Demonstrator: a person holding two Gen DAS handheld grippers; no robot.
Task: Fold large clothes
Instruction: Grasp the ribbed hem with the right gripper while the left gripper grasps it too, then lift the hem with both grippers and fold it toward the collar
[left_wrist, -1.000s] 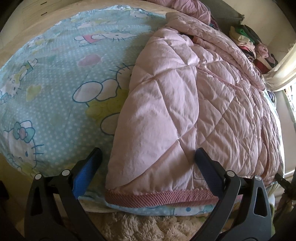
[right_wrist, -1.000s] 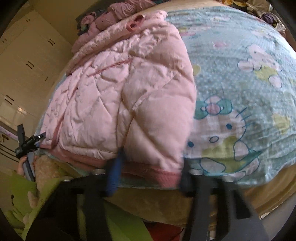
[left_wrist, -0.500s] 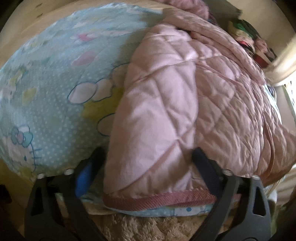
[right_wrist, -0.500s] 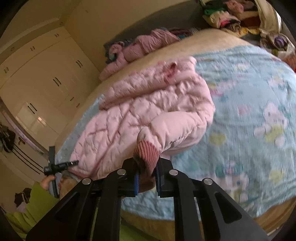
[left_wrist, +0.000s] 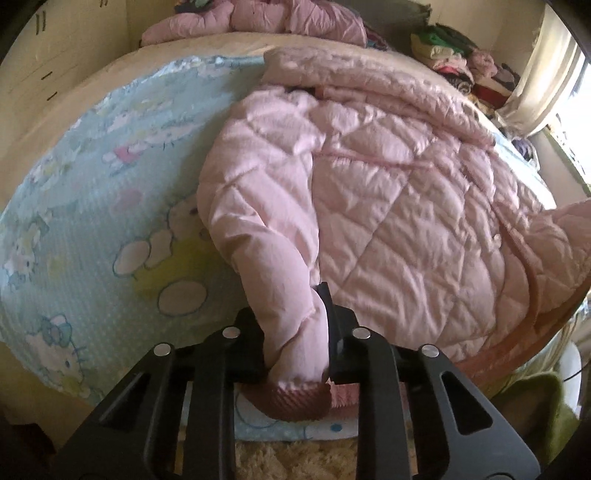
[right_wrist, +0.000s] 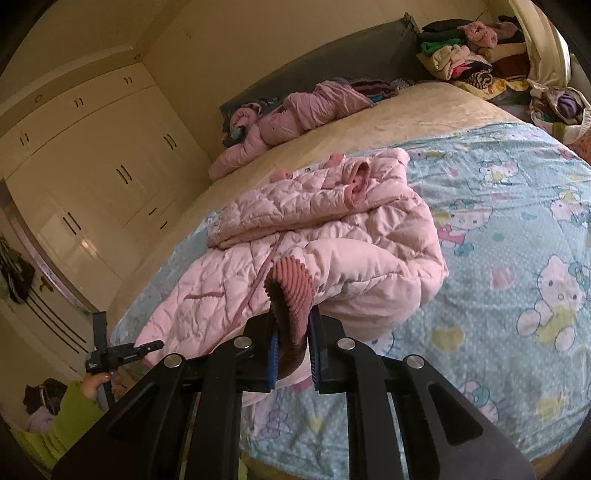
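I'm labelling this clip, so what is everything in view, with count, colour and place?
jacket: one, pale pink quilted, spread on the sheet, both bottom corners gathered up.
hem band: dark pink ribbed, pinched at both corners.
sheet: one, light blue with cartoon cats, over the bed's near half.
mattress: one, beige, bare at the far half.
second coat: one, darker pink, by the headboard.
clothes pile: one, mixed colours, far corner.
wardrobe: one, cream, along the wall.
rug: one, beige and shaggy, below the bed edge.
sleeve: one, green, lower left of the right wrist view.
left tongs: black, shut on the jacket.
right tongs: black with blue pads, shut on the hem band.
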